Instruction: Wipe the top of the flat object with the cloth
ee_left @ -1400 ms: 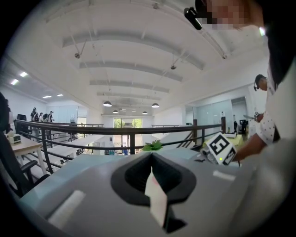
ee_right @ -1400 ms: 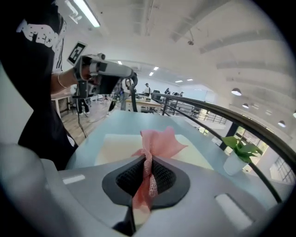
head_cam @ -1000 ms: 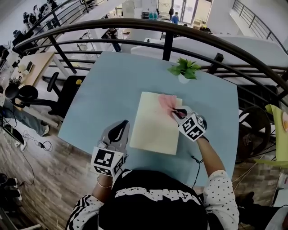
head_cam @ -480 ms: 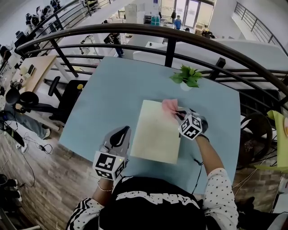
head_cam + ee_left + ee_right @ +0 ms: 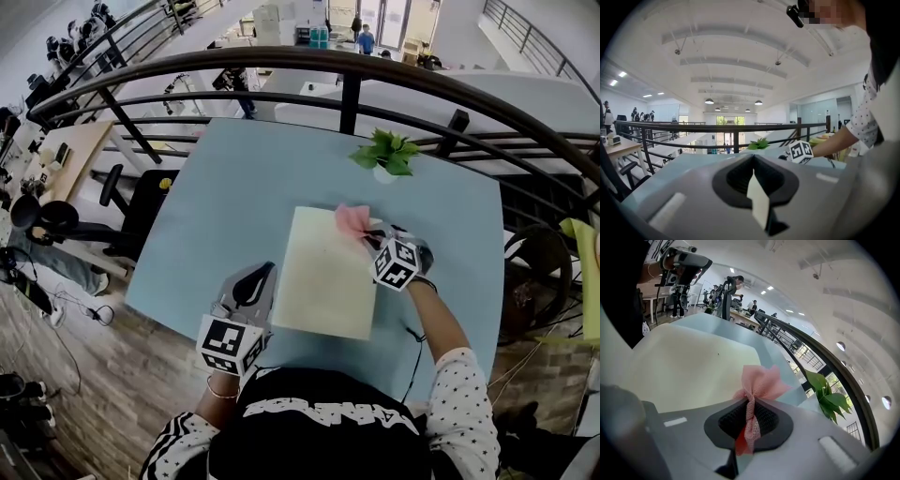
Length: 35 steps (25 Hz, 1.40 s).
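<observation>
— Where's my cloth [image 5: 352, 218]?
— Pinched in your right gripper [image 5: 371, 234]. Its jaws are clamped on a twisted neck of the pink fabric, and the loose end fans out just past the tips.
— And the board [image 5: 323, 277]?
— It lies flat on the table [image 5: 234, 178], straight in front of you. Your cloth is at its far right corner, with the fan over the board's edge. I can't tell whether it touches the surface. The plant [image 5: 384, 150] stands beyond, apart from both.
— My left gripper [image 5: 253, 281]?
— You hold it just beside the board's near left edge, off the board. Its jaws are drawn together, and only a pale sliver shows at their seam.
</observation>
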Tool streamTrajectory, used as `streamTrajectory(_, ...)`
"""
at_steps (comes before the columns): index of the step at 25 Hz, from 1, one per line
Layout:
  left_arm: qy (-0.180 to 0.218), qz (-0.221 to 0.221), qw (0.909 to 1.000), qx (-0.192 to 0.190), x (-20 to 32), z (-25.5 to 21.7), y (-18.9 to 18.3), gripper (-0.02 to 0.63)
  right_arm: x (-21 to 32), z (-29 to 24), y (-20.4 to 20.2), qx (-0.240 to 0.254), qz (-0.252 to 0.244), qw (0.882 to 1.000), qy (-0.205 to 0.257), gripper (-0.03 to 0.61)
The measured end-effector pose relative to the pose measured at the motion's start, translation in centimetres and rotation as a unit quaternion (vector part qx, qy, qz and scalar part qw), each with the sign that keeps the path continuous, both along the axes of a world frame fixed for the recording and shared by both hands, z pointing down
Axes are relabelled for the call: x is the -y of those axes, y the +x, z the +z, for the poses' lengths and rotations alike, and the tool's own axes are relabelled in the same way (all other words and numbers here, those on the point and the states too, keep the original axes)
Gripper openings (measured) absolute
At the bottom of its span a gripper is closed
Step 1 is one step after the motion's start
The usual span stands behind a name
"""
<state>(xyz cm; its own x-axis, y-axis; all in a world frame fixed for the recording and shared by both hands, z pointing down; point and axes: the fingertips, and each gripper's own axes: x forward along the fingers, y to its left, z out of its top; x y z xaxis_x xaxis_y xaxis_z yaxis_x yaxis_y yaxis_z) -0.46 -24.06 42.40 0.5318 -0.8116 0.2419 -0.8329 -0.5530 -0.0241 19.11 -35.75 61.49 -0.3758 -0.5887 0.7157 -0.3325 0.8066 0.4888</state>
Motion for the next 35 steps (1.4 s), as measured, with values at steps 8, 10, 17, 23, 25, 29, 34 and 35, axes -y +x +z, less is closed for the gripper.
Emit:
streamTrajectory(8,0.006,-0.003,1.0000,-0.004,-0.7,-0.5,-0.3,0.000,-1.6,0.0,-0.6,0.002,-0.009,1.000,-0.015,0.009)
streamTrajectory(10,0.010,-0.004,0.9999,-0.006,-0.9,-0.7,-0.3,0.000,-2.0,0.1,-0.9,0.001,-0.012,1.000,-0.017,0.009)
streamTrajectory(17,0.018,-0.009,0.9997,-0.012,-1.4,-1.4,-0.2,0.000,-3.6,0.1,-1.0,-0.006,-0.029,0.999,-0.018,0.009)
streamTrajectory(23,0.025,-0.012,0.9995,-0.012,-2.0,-1.8,-0.6,0.000,-4.3,0.0,-1.4,-0.004,-0.028,0.999,-0.018,0.009)
streamTrajectory(25,0.026,-0.013,0.9995,-0.013,-2.3,-1.6,-0.7,0.000,-4.7,0.1,-1.6,-0.003,-0.028,0.999,-0.020,0.009)
streamTrajectory(29,0.027,-0.016,0.9994,-0.017,-2.7,-1.5,-0.9,0.000,-5.5,0.3,-1.9,-0.004,-0.032,0.999,-0.019,0.009)
streamTrajectory(34,0.028,-0.017,0.9993,-0.020,-3.4,-1.5,-1.0,0.000,-6.7,0.2,-1.9,0.003,-0.030,0.999,-0.022,0.009)
streamTrajectory(35,0.028,-0.016,0.9993,-0.020,-3.5,-1.5,-1.0,0.000,-6.9,0.2,-2.0,0.005,-0.029,0.999,-0.023,0.009)
